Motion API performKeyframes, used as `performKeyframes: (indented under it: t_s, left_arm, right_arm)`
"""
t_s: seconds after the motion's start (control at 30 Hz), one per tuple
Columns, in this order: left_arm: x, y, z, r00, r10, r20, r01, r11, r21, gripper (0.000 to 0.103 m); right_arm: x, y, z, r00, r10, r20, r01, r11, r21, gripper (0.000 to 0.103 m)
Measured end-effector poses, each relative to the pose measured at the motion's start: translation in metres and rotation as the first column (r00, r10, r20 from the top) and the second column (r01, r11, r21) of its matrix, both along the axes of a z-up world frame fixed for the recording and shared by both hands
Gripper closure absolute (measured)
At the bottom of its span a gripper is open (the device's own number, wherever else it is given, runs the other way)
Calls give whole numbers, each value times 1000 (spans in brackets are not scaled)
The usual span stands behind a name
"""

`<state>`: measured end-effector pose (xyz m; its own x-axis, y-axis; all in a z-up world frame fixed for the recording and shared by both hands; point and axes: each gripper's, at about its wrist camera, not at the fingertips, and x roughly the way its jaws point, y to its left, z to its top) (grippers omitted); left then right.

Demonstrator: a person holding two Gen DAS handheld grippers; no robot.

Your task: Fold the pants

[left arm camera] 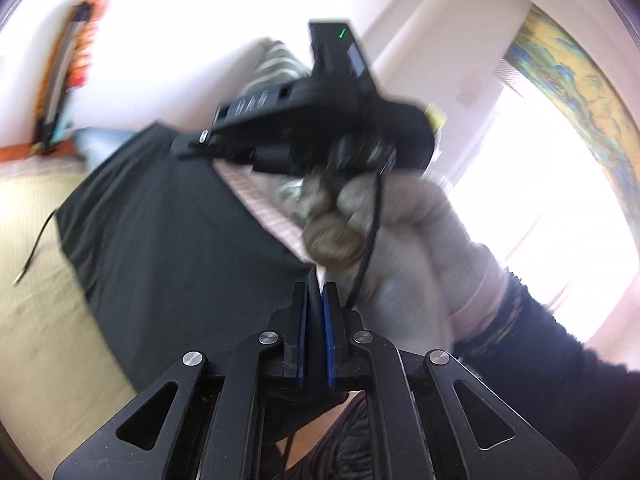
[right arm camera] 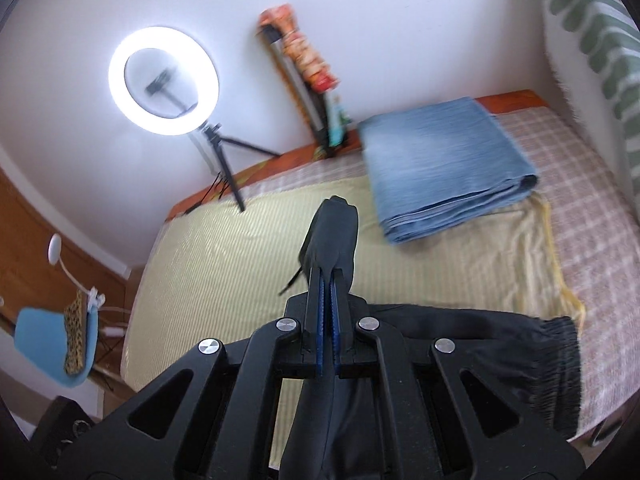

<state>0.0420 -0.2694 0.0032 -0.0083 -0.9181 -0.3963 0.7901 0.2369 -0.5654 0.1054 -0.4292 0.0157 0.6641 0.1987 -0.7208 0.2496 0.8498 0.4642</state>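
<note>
Left gripper [left arm camera: 315,292]: fingers pressed together on a thin edge of dark cloth, the black pants [left arm camera: 160,240], which hang as a broad sheet to the left in the left wrist view.

Right gripper [right arm camera: 330,276]: fingers clamped on a bunched fold of the same black fabric, which pokes out past the tips and drapes back under the tool.

Pants: lifted off the bed [right arm camera: 224,256] between the two tools; the gathered elastic waistband [right arm camera: 560,364] lies low on the right of the right wrist view, over the checked sheet [right arm camera: 592,216].

Gloved hand [left arm camera: 404,240]: grips the other tool's handle, right in front of the left camera, much blurred.

Bed: yellow-green striped cover near, checked sheet on the right.

Folded blue jeans [right arm camera: 444,164]: lying on the far right part of the bed, well apart from the black pair.

Ring light [right arm camera: 164,80]: lit, on a tripod at the far left edge of the bed.

Blue chair [right arm camera: 56,344]: off the bed, far left.
</note>
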Motion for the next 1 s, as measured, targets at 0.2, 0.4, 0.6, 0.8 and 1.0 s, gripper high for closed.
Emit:
performKeyframes:
  t_s: [0.2, 0.4, 0.6, 0.8, 1.0]
  left_arm:
    - [-5, -38, 18, 993, -105, 46, 104, 994, 10, 98]
    - [-7, -33, -6, 987, -113, 111, 100, 988, 116, 97]
    - [20, -7, -76, 997, -50, 56, 34, 963, 268, 97]
    - [-14, -20, -118, 996, -82, 38, 64, 937, 344, 97]
    - [-37, -52, -130, 989, -143, 37, 119, 919, 375, 97]
  right_arm:
    - [-23, -52, -19, 996, -89, -31, 89, 996, 2, 99]
    - [-47, -85, -59, 986, -139, -96, 139, 990, -2, 99]
    - [-62, -121, -97, 975, -170, -144, 171, 985, -1, 99]
    - [-53, -137, -115, 973, -161, -167, 147, 985, -94, 100]
    - [-68, -150, -111, 973, -152, -176, 142, 987, -70, 99]
